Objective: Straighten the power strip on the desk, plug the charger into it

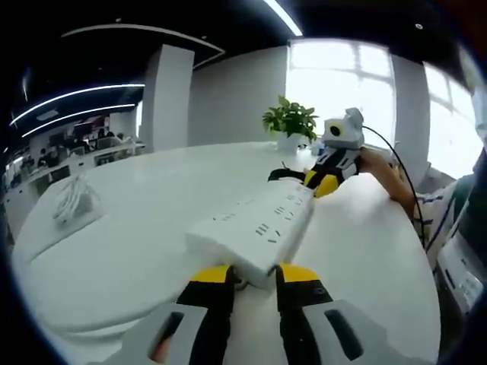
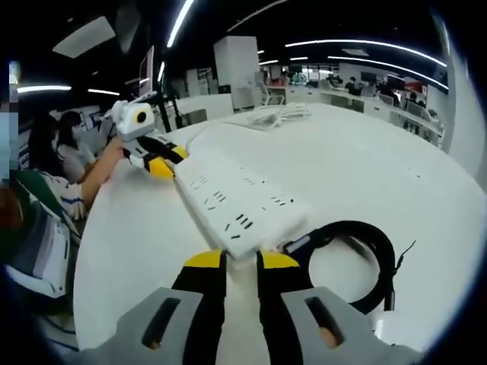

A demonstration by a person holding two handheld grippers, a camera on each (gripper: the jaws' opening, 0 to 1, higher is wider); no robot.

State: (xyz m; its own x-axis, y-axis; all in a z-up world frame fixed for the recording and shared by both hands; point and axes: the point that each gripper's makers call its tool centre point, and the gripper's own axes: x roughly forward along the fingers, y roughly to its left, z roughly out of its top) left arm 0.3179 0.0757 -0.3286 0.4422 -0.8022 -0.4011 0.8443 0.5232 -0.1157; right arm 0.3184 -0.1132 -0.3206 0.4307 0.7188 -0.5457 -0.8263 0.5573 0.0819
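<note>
A long white power strip (image 1: pixel 262 224) lies on the round white desk (image 1: pixel 137 251), and each gripper holds one end of it. My left gripper (image 1: pixel 255 272) is shut on the near end in the left gripper view. The right gripper (image 1: pixel 323 181) clamps the far end there. In the right gripper view my right gripper (image 2: pixel 242 260) is shut on the strip (image 2: pixel 228 201), with the left gripper (image 2: pixel 160 161) at the far end. The strip's black cord (image 2: pixel 358 258) lies coiled beside my right jaws. A white charger with bundled cable (image 1: pixel 72 201) rests near the desk's far edge (image 2: pixel 278 114).
A potted green plant (image 1: pixel 289 122) stands on the desk behind the right gripper. A person's hand (image 1: pixel 380 171) holds that gripper at the desk edge. Seated people (image 2: pixel 65 152) and other desks lie beyond the table's left side in the right gripper view.
</note>
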